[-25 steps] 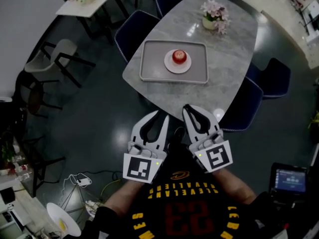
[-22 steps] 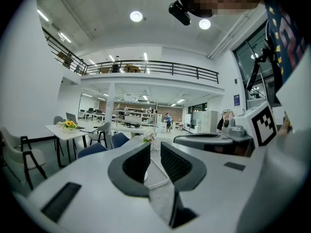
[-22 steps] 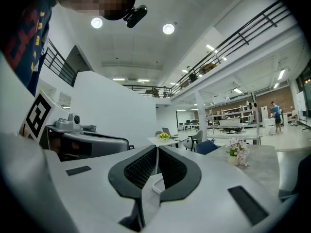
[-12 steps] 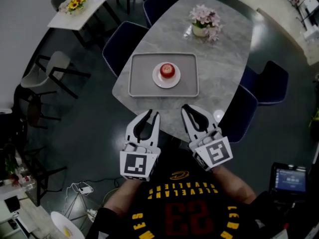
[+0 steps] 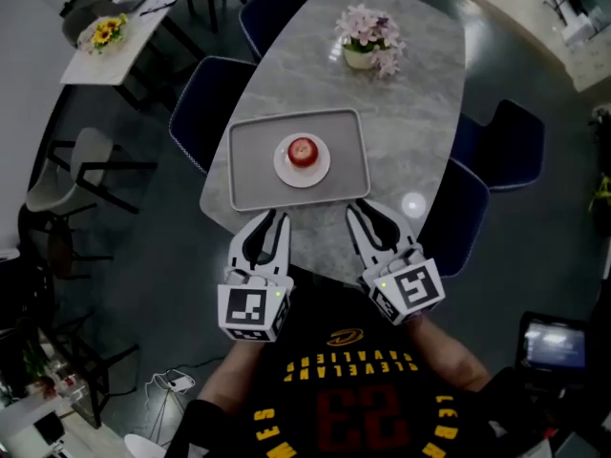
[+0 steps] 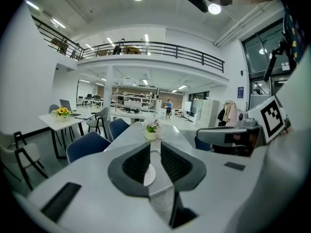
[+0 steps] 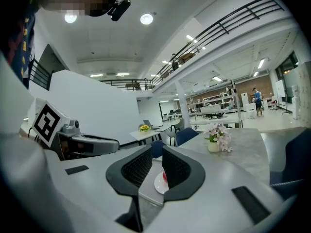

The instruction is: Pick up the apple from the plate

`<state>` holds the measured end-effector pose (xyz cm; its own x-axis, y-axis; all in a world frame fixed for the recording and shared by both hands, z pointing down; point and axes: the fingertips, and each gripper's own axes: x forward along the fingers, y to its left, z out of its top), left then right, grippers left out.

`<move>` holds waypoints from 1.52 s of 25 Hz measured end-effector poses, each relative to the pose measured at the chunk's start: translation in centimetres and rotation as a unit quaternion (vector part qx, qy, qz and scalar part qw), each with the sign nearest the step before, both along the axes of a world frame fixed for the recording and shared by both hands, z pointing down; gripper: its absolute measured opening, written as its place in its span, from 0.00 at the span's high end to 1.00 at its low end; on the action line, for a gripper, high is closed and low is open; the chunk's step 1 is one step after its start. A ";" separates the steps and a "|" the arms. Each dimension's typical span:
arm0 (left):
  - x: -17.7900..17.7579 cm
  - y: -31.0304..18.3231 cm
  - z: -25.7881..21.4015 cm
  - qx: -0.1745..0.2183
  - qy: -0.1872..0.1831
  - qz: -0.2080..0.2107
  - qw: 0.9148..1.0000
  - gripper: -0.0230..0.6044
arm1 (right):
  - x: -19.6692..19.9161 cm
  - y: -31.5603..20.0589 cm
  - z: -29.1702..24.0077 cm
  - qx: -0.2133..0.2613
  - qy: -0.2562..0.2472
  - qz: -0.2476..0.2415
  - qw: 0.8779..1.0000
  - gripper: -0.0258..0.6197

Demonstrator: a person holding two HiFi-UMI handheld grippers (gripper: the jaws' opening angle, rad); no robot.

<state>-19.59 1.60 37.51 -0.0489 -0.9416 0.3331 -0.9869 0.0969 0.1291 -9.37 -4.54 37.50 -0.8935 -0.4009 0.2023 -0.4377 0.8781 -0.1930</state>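
A red apple (image 5: pixel 303 150) sits on a small white plate (image 5: pixel 286 168) in the middle of a grey tray (image 5: pixel 250 165), near the front edge of a grey marble table (image 5: pixel 410 113). My left gripper (image 5: pixel 275 219) hovers just before the table's edge, short of the tray. Its jaws are only a narrow gap apart with nothing between them. My right gripper (image 5: pixel 356 210) is level with it, to the right, over the table's edge, also narrowly apart and empty. Between the right jaws, the right gripper view shows the plate (image 7: pixel 159 183) and a sliver of the apple (image 7: pixel 165 177).
A vase of pink flowers (image 5: pixel 364 40) stands at the table's far end. Dark blue chairs (image 5: pixel 202 109) ring the table on both sides (image 5: pixel 509 141). A white side table with yellow flowers (image 5: pixel 103 32) is at the far left.
The view has moved toward the table, so the tray and apple sit closer to both grippers. The left jaws have narrowed from a wide spread to a slim gap. The right jaws look unchanged.
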 end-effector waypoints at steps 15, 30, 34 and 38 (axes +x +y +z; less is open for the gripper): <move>-8.3 -7.6 10.0 -0.115 0.131 0.009 0.985 0.85 | -3.8 -7.4 9.3 -0.141 0.085 0.065 0.984 0.88; -10.2 -10.3 21.4 -0.246 0.191 0.035 0.950 0.85 | -4.7 -9.7 20.8 -0.273 0.151 0.121 0.942 0.88; -10.6 -10.4 23.7 -0.276 0.186 0.048 0.942 0.85 | -5.5 -9.9 22.7 -0.294 0.166 0.126 0.933 0.88; -10.8 -10.3 25.7 -0.299 0.206 0.049 0.930 0.85 | -5.8 -10.0 24.3 -0.313 0.181 0.130 0.923 0.88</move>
